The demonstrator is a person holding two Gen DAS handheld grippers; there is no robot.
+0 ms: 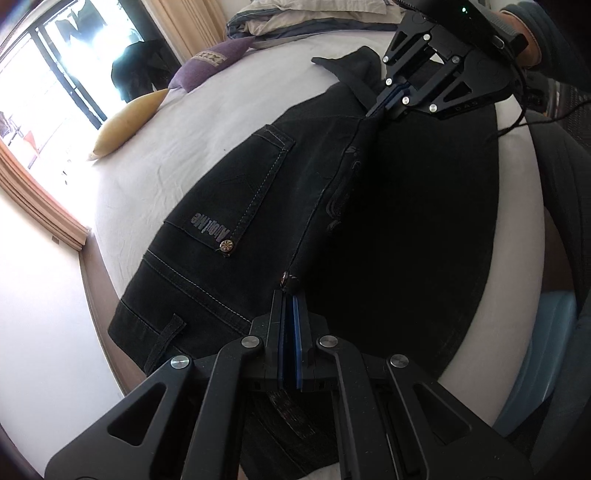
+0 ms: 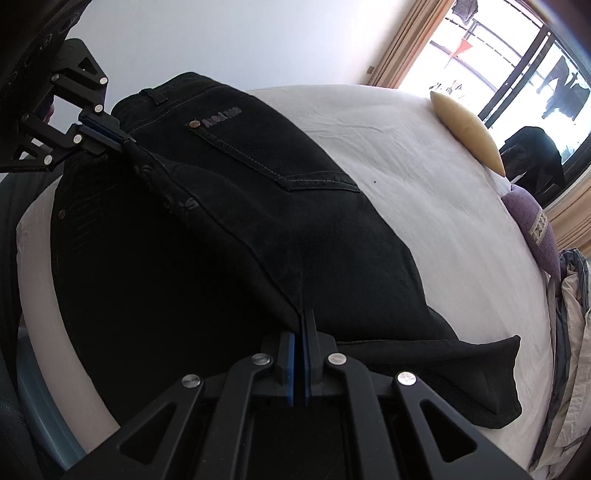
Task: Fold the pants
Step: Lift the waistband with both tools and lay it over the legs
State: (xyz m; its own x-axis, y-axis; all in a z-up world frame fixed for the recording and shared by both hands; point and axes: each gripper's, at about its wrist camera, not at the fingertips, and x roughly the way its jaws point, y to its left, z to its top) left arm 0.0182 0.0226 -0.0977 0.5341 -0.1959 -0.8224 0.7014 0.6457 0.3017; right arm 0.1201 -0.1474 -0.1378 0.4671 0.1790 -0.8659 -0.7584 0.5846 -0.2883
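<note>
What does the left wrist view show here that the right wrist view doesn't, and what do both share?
Only the left wrist view shows the person's sleeve behind the right gripper. Only the right wrist view shows the full pant-leg end lying on the bed. Both show the black pants, both grippers shut on a raised fold, including the left gripper, plus the yellow pillow and purple pillow.

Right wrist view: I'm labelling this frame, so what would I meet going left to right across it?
Left gripper pinching the black jeans → right gripper clamped on them → bare white bedsheet → yellow cushion → purple cushion.
</note>
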